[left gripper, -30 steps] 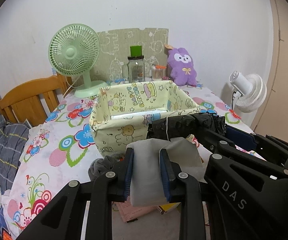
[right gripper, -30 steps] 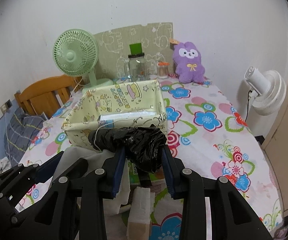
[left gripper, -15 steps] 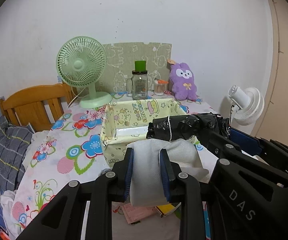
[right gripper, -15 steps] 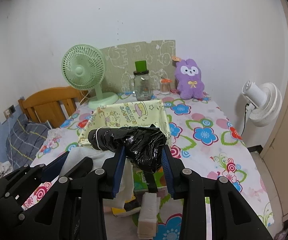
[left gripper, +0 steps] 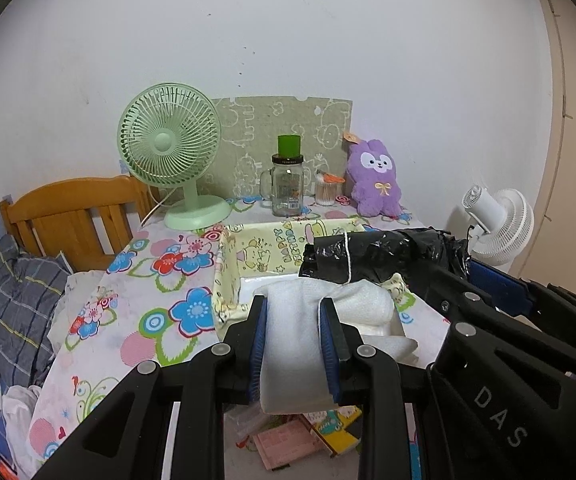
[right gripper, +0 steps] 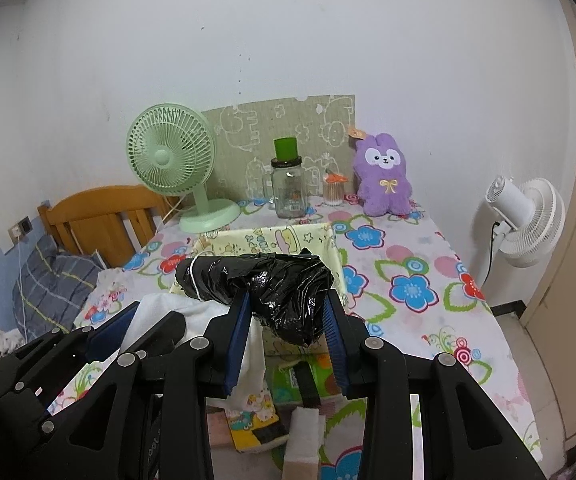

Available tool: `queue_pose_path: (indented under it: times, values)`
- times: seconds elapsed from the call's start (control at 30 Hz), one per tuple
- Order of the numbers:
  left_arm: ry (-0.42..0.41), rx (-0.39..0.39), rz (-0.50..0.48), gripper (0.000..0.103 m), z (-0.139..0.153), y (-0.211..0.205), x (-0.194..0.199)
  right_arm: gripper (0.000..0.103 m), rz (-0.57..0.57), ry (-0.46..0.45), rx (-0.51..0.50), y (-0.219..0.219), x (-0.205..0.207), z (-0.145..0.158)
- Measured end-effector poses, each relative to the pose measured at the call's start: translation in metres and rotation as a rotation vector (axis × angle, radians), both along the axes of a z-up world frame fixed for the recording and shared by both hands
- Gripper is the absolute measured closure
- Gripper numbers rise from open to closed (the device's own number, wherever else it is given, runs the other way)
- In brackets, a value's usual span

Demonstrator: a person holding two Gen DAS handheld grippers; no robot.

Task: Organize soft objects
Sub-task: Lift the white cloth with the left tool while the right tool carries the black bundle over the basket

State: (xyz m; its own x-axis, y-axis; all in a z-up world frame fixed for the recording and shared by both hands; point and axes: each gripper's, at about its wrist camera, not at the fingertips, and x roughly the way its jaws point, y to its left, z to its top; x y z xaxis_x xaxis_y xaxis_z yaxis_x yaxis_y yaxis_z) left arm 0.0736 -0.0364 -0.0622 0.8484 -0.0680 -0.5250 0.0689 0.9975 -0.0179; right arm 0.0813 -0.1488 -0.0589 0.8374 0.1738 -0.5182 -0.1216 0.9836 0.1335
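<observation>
The floral table (right gripper: 416, 264) carries everything, and the yellow cartoon-print fabric box (left gripper: 247, 256) sits in its middle, open-topped, presumably the bin the soft things are meant for. Its floor shows pale and bare where visible, though both held items hide the near half. Above its near rim, the right gripper (right gripper: 288, 320) is clamped on a black plastic-wrapped bundle (right gripper: 263, 280) tied with white string, which sticks out to the left. Just left of it, the left gripper (left gripper: 292, 338) pinches a folded white cloth (left gripper: 312, 312); both are carried high, probably to clear the box wall. Far back by the wall stand a green fan (left gripper: 169, 152), a glass jar (left gripper: 286, 190) with indistinct contents, and a purple plush rabbit (right gripper: 384, 176).
</observation>
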Motion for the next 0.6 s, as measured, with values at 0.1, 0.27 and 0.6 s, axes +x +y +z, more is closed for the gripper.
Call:
queue_pose_path:
  times: [0.1,0.27,0.6]
  values:
    - [-0.001,-0.001,0.006,0.078,0.001,0.002,0.007,0.064,0.001,0.001,0.005,0.0,0.008,0.001]
    - [-0.009,0.001,0.011,0.078,0.002,0.003,0.019,0.064,0.001,0.002,0.005,0.001,0.021,0.001]
    - [-0.001,0.001,0.027,0.078,0.0,0.006,0.042,0.064,0.005,0.017,0.011,0.005,0.048,-0.001]
